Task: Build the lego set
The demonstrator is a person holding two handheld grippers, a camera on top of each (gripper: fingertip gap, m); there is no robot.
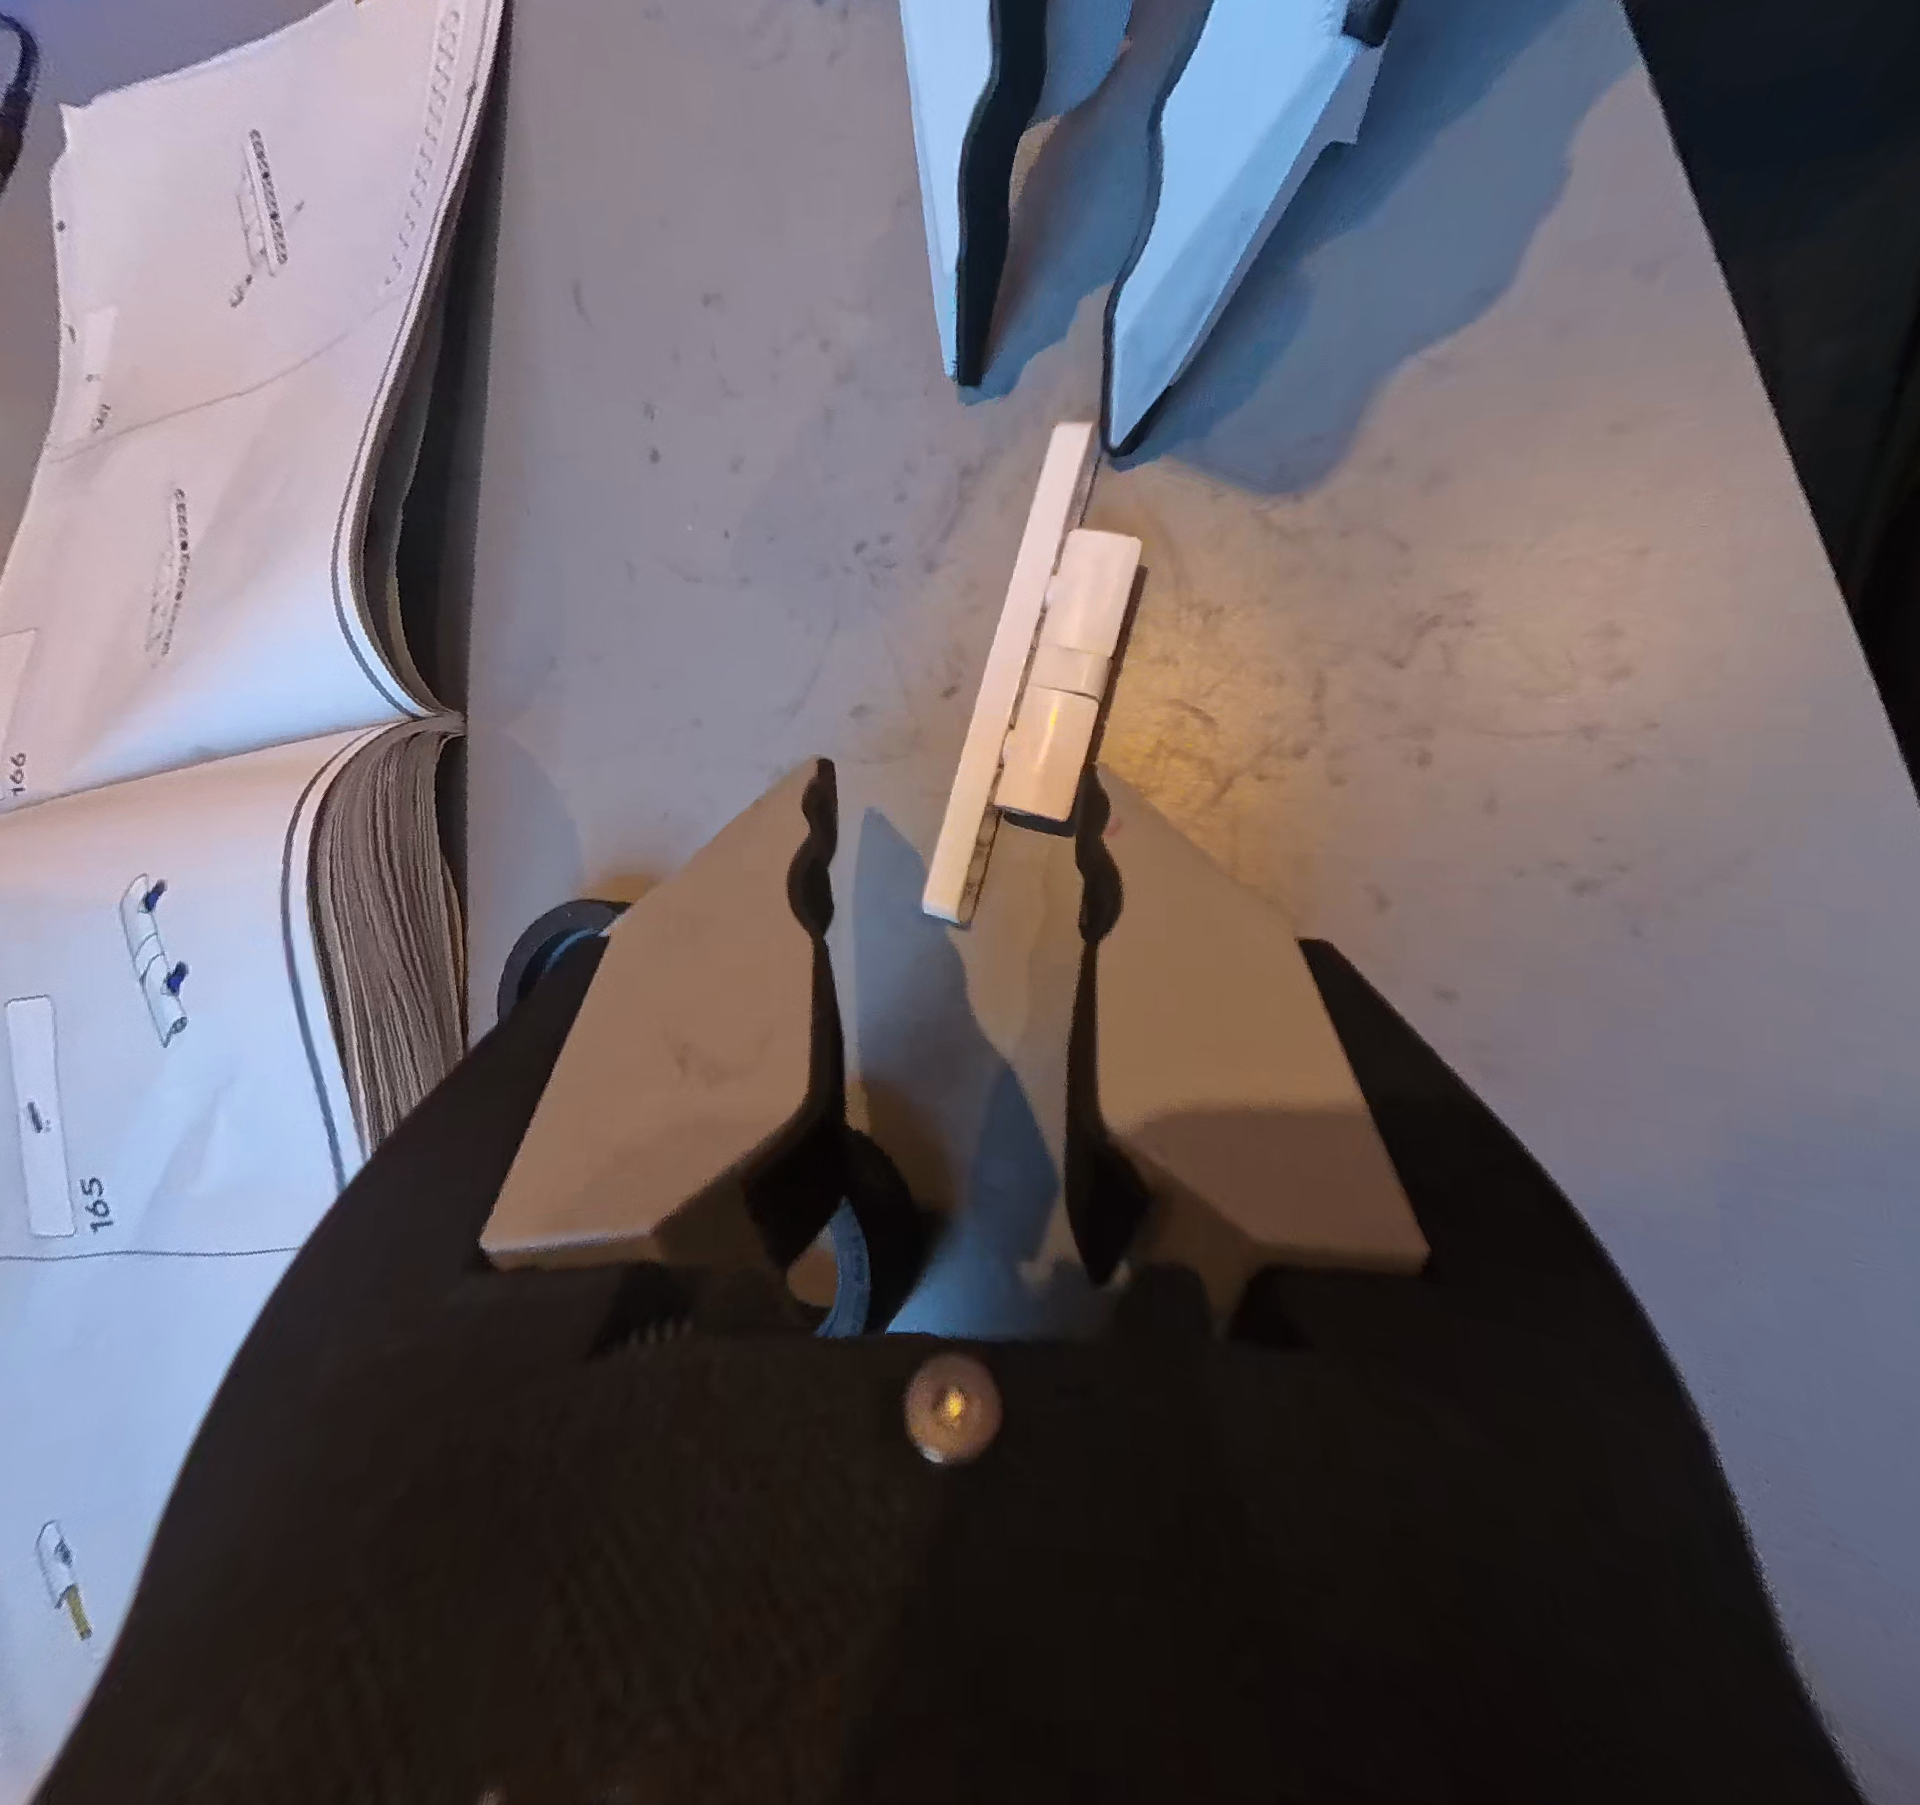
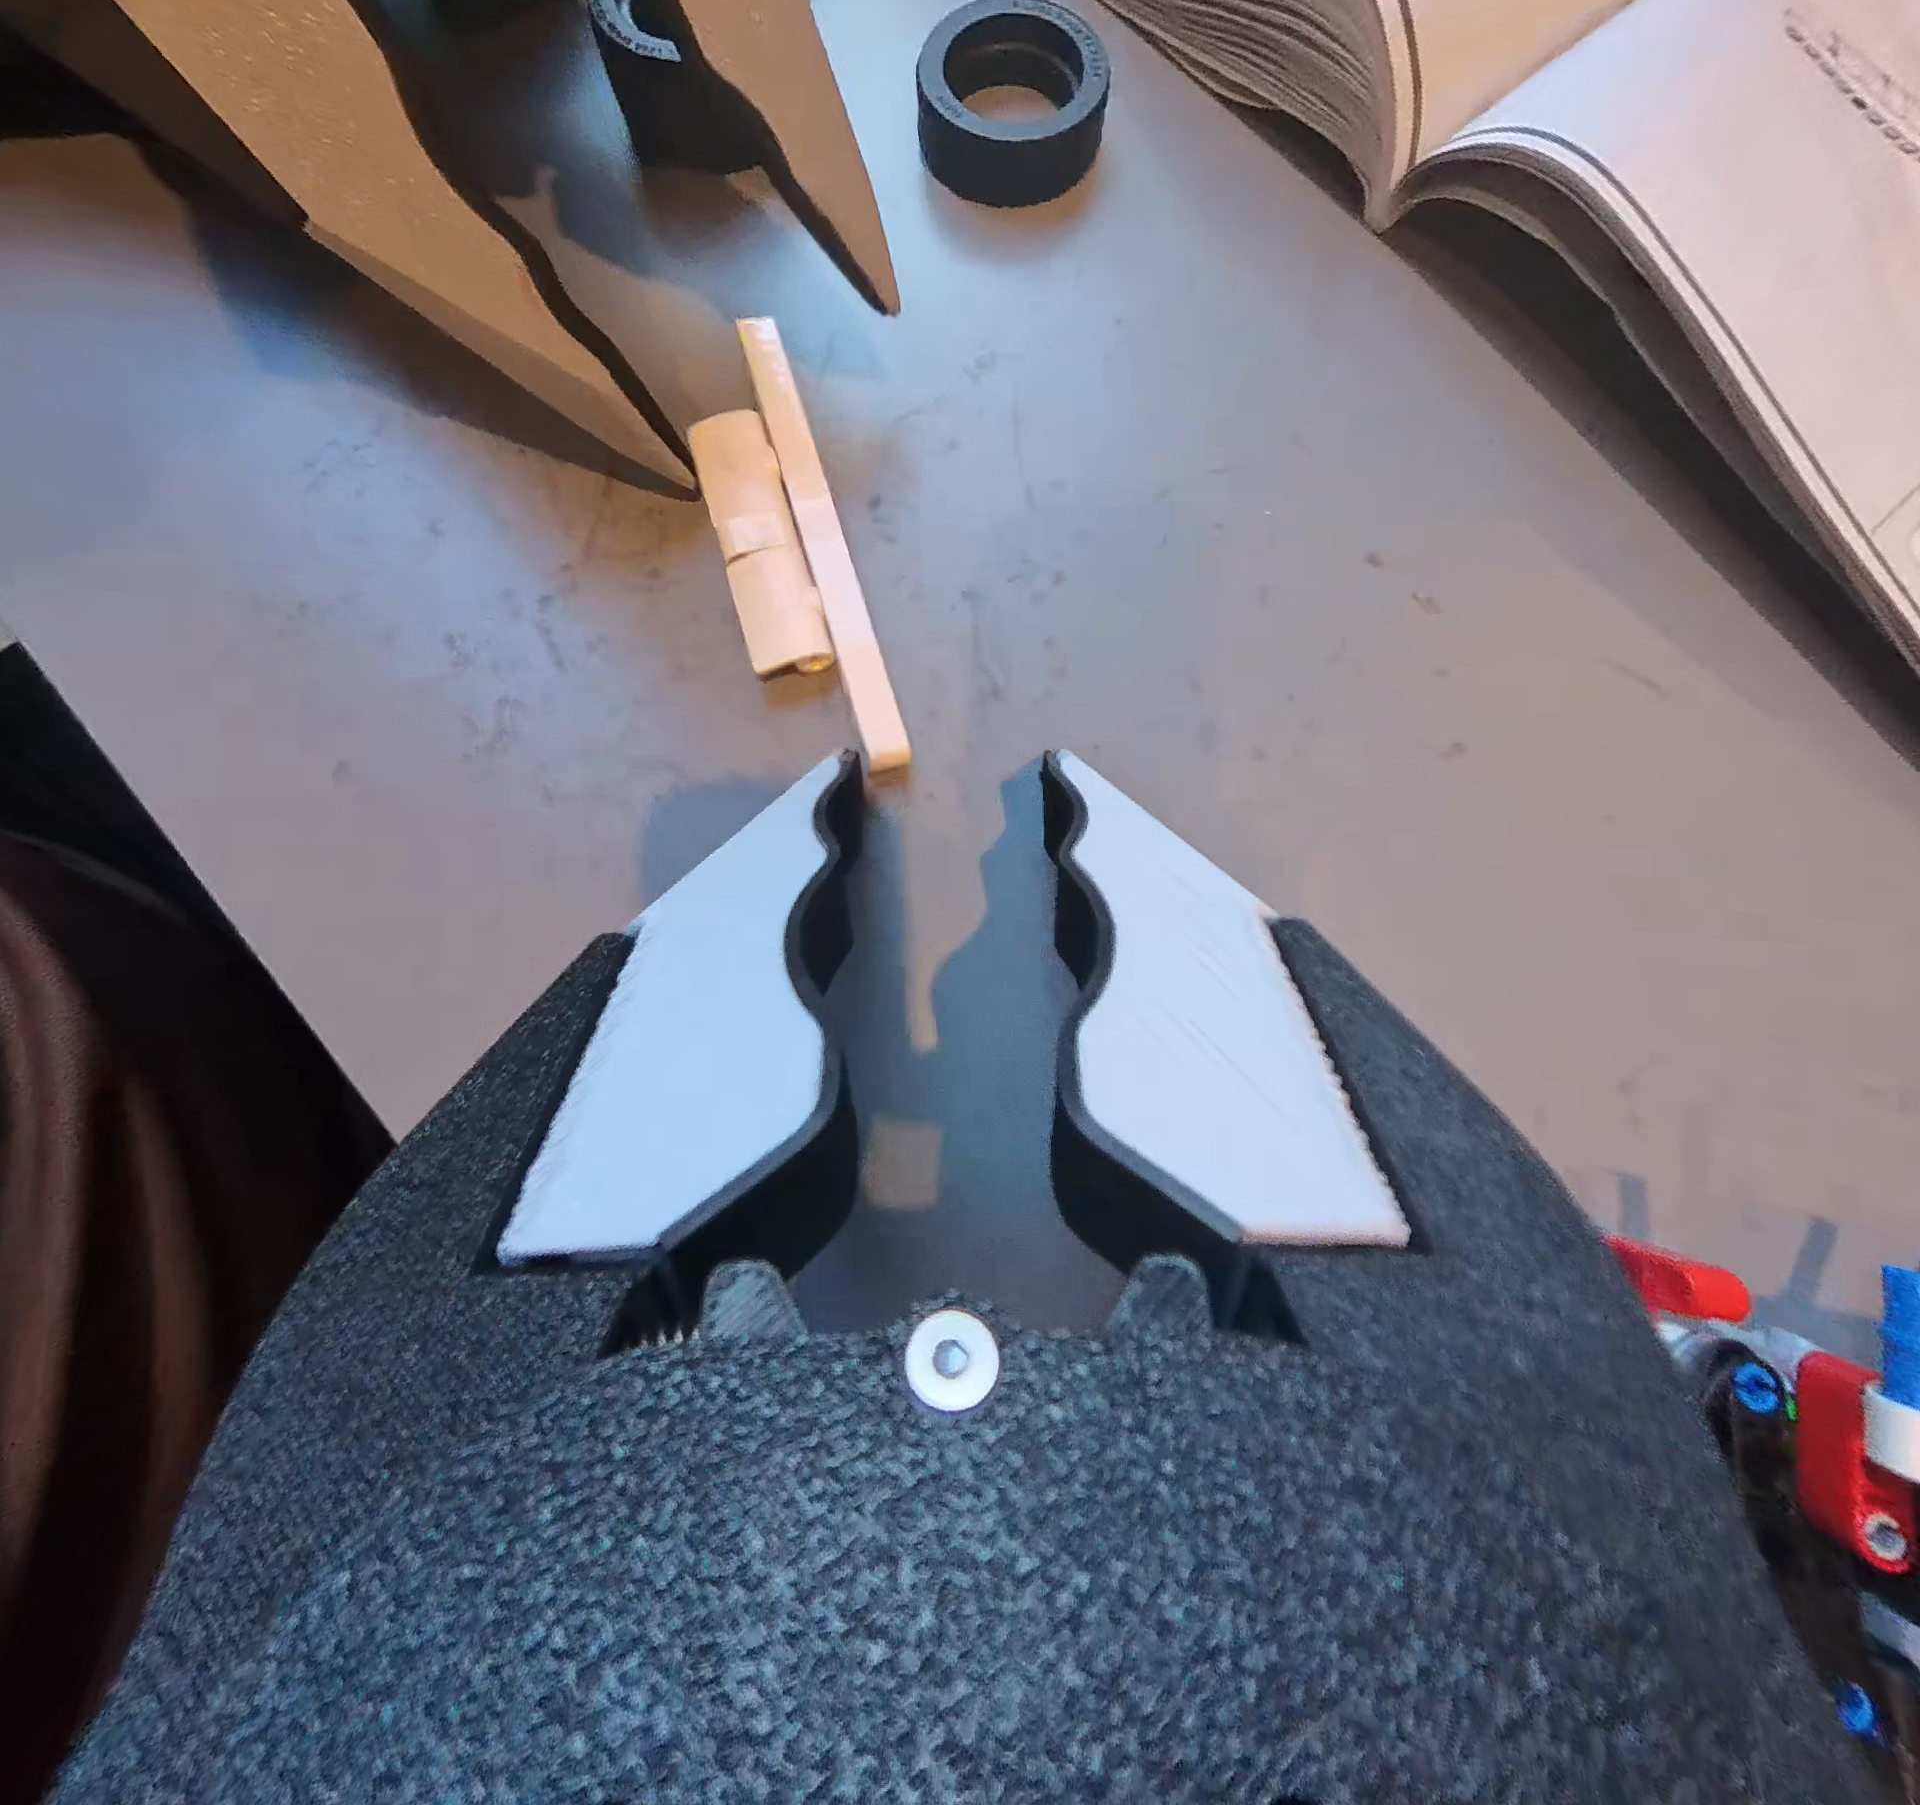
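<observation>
A long white beam (image 1: pixel 1013 664) lies on the grey table with a short white connector piece (image 1: pixel 1070 675) alongside it, touching. My left gripper (image 1: pixel 956 789) is open; the beam's near end lies between its fingers, and its right fingertip (image 1: pixel 1086 810) touches the connector's end. My right gripper (image 1: pixel 1039 410) faces it from the far side. In the right wrist view my right gripper (image 2: pixel 951 768) is open and empty, its left fingertip (image 2: pixel 847 779) beside the end of the beam (image 2: pixel 821 550). The connector piece (image 2: pixel 753 550) and my left gripper (image 2: pixel 787 396) also show there.
An open instruction book (image 1: pixel 208 508) lies left of the parts; it also shows in the right wrist view (image 2: pixel 1558 145). Two black tyres (image 2: pixel 1013 98) (image 2: pixel 634 15) stand beyond the beam. A red and blue lego assembly (image 2: pixel 1787 1392) sits at lower right. The table edge (image 1: pixel 1714 301) runs close by. Left tips to right tips: about 8 centimeters.
</observation>
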